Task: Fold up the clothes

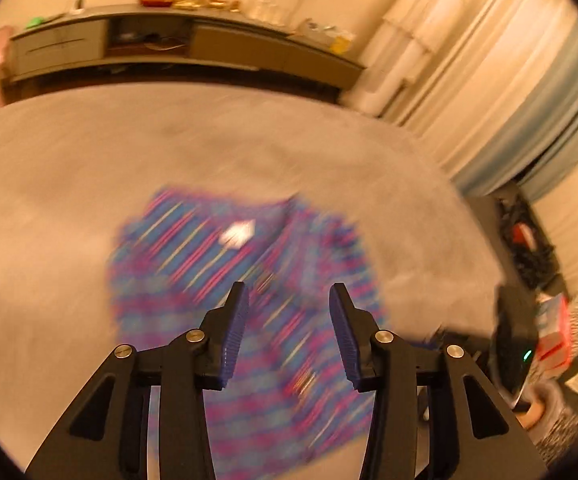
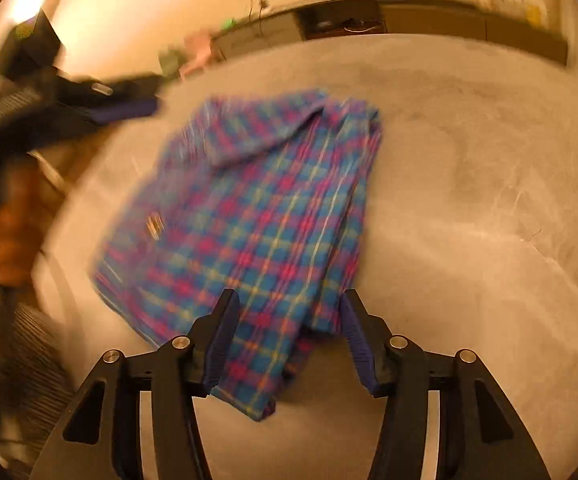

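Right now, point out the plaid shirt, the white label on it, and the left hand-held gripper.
plaid shirt (image 2: 265, 216): right wrist view, middle of the folded cloth.
white label (image 1: 237, 234): left wrist view, blurred patch's centre.
left hand-held gripper (image 1: 287, 300): left wrist view, midway between its open fingertips.

Left wrist view looks down along its fingers, near above the plaid shirt, facing the far cabinet. Right wrist view looks down likewise, close over the same shirt. Both share shirt, grey surface and cabinet.

Showing woven plaid cloth shirt, matt grey fuzzy surface, ribbed blue pads, matt black plastic.
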Motion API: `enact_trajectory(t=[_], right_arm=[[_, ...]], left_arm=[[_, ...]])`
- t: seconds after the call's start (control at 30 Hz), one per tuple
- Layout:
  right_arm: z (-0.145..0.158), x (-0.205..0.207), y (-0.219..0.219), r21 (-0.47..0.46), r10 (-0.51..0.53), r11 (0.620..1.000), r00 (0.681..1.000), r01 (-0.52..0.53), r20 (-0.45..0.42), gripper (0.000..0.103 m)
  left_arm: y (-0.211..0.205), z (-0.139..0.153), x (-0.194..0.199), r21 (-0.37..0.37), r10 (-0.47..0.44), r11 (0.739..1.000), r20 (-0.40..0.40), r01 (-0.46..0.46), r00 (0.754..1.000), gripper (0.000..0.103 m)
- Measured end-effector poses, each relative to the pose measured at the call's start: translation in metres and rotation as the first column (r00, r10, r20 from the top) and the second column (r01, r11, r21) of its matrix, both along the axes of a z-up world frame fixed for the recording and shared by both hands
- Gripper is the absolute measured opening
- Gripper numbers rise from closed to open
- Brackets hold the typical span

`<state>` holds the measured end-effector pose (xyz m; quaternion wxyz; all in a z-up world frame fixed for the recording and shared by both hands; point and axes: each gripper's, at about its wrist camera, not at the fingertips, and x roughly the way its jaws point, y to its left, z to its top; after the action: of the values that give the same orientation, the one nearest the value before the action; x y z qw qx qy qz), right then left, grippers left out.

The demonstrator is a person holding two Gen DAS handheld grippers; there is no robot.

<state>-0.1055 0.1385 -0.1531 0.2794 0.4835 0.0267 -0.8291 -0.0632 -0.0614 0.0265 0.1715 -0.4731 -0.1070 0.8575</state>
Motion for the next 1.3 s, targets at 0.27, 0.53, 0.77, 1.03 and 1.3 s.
enact_trajectory(t=[0.27,0.53,0.77,1.03,1.3], right_arm=[[0.000,-0.002,0.000,-0.056,-0.051,0.997,0.999,0.052,0.006,0.019],[-0.031,-0.010,0.070,-0.566,-0.095,0.756,0.911,0.328,0.401,0.009],[-0.039,-0.007,0.066,-0.507,-0.115,0.795,0.904,0.333,0.412,0.017],[-0.008,0.008,0.034,-0.400,-0.071,0.904,0.976,0.151,0.208,0.015],[-0.049,-0.009,0.043,-0.583,-0.017,0.758,0.902,0.293,0.432,0.014]], left_arm=[[-0.074,-0.040,0.047,0.172,0.158,0.970,0.091,-0.172,0.983,0.045],[-0.065,-0.052,0.042,0.219,0.140,0.963,0.091,-0.157,0.986,0.045],[-0.045,-0.062,0.042,0.090,0.137,0.985,0.093,-0.145,0.986,0.046],[-0.039,-0.070,0.037,0.068,0.120,0.990,0.107,-0.128,0.987,0.046],[-0.039,-0.073,0.036,0.064,0.115,0.990,0.099,-0.122,0.988,0.046]])
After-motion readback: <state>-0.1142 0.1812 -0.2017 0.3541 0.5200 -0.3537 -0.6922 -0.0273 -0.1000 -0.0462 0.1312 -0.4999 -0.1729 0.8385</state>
